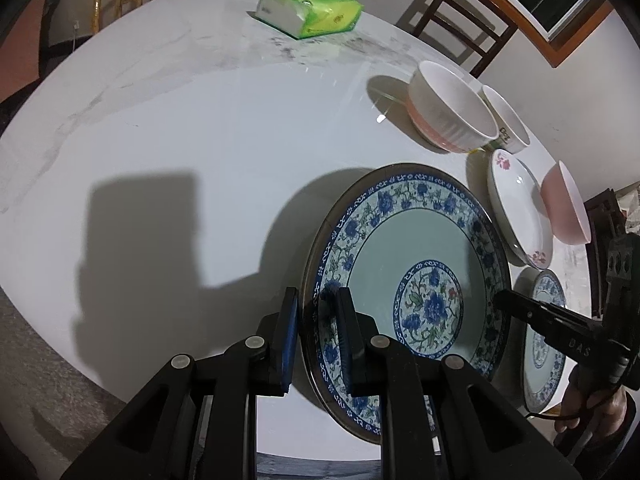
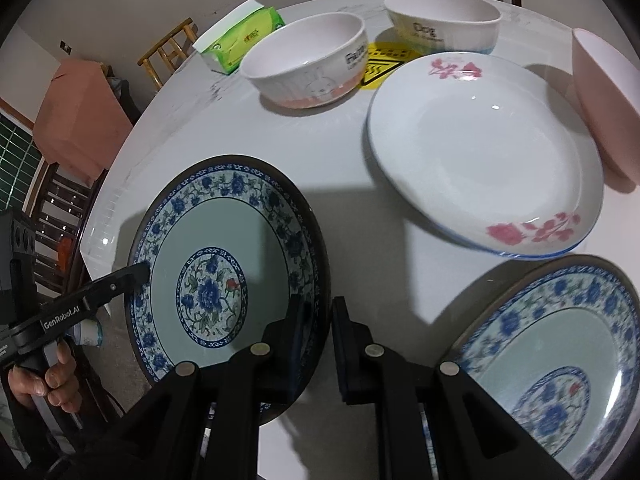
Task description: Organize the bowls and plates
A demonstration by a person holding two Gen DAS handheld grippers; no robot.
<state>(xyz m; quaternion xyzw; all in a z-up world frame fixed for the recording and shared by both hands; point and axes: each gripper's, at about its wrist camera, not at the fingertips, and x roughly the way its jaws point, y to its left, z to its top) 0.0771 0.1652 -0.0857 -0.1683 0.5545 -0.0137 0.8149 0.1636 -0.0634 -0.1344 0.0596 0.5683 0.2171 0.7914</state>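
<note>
I had both grippers straddling opposite rims of the big blue plate (image 1: 408,292): left gripper (image 1: 318,336) and right gripper (image 2: 318,344) apart, not clamped. Nothing was stacked; bowls (image 2: 308,64) sat far, scattered.

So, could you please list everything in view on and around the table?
blue plates: 2, blue floral; one between both grippers, one at near right
white plate: 1, pink flowers; mid-table
printed bowls: 2, white; pink-based and blue-based, far side
pink bowl: 1; right edge
tissue pack: 1, green; far side
yellow sticker: 1; between printed bowls
table: 1, white
chairs: wooden, around the table
left gripper: black, straddling plate rim
right gripper: black, straddling opposite rim
</note>
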